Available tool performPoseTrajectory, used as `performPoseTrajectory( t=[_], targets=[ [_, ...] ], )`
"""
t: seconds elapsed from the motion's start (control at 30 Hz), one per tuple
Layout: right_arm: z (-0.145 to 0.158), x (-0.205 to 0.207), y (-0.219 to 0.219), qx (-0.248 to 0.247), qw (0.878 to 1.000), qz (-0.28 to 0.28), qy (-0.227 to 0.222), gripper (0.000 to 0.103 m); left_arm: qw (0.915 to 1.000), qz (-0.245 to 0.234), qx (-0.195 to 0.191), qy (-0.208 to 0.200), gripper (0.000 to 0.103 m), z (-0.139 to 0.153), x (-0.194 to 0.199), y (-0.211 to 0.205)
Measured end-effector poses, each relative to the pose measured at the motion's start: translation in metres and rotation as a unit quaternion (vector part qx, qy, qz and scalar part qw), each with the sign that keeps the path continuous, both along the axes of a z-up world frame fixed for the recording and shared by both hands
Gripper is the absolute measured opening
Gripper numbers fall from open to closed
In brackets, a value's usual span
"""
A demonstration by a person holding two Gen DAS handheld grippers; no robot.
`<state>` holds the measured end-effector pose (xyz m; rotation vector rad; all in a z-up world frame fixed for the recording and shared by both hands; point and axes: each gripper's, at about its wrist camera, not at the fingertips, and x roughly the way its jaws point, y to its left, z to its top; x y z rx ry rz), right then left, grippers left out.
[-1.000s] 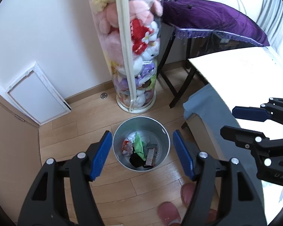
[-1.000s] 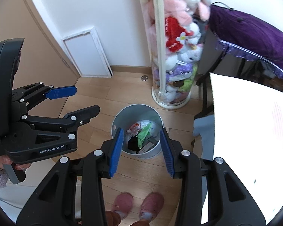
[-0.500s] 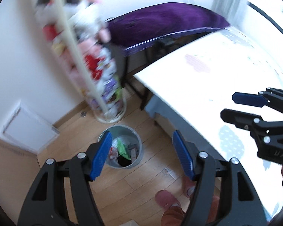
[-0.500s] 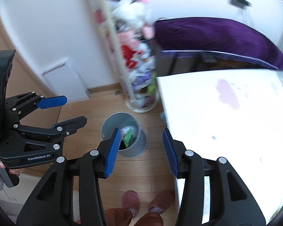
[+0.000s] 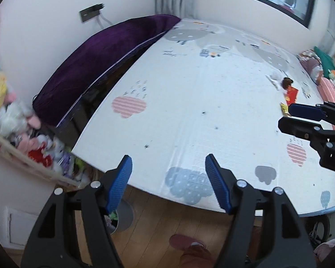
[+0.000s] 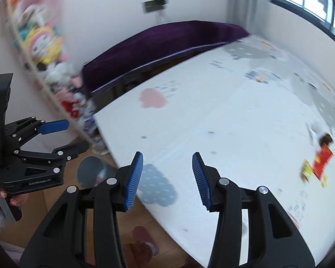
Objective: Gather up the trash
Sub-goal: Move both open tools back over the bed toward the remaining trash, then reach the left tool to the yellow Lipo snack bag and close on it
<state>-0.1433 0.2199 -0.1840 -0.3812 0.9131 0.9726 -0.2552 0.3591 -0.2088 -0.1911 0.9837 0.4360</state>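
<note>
Fingers (image 5: 122, 179) of left gripper (image 5: 167, 182) spread wide, empty; right gripper (image 6: 167, 178) same, both level over white cloud-print bed (image 5: 201, 111); red-yellow wrappers (image 6: 317, 165) far off.

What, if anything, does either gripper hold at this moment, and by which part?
Nothing is held. The left gripper and the right gripper both stand open with empty jaws above the bed; the red wrapper lies untouched on it.
</note>
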Motion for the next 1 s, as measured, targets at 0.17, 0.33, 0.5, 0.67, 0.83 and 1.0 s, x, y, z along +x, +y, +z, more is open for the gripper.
performPoseTrajectory(
  t=[0.17, 0.33, 0.5, 0.67, 0.83, 1.0],
  targets=[
    [0.010, 0.062, -0.095, -0.004, 0.996, -0.088, -0.010, 0.044, 0.9971, -0.075, 0.006, -0.008, 0.070, 0.014, 0.075, -0.069],
    [0.011, 0.119, -0.186, -0.011, 0.987, -0.161, -0.013, 0.048, 0.9921, -0.125, -0.003, -0.011, 0.070, 0.016, 0.146, -0.141],
    [0.008, 0.176, -0.268, -0.014, 0.979, -0.204, -0.017, 0.049, 0.9879, -0.154, -0.012, -0.010, 0.070, 0.013, 0.215, -0.211],
    [0.002, 0.224, -0.326, -0.021, 0.970, -0.242, -0.028, 0.049, 0.9813, -0.189, -0.032, -0.015, 0.070, 0.005, 0.275, -0.264],
    [-0.019, 0.260, -0.366, -0.024, 0.957, -0.289, -0.013, 0.049, 0.9721, -0.231, -0.039, -0.008, 0.070, -0.010, 0.331, -0.305],
    [-0.044, 0.298, -0.383, -0.030, 0.946, -0.321, -0.004, 0.049, 0.9629, -0.264, -0.055, 0.002, 0.070, -0.032, 0.379, -0.328]
  ],
)
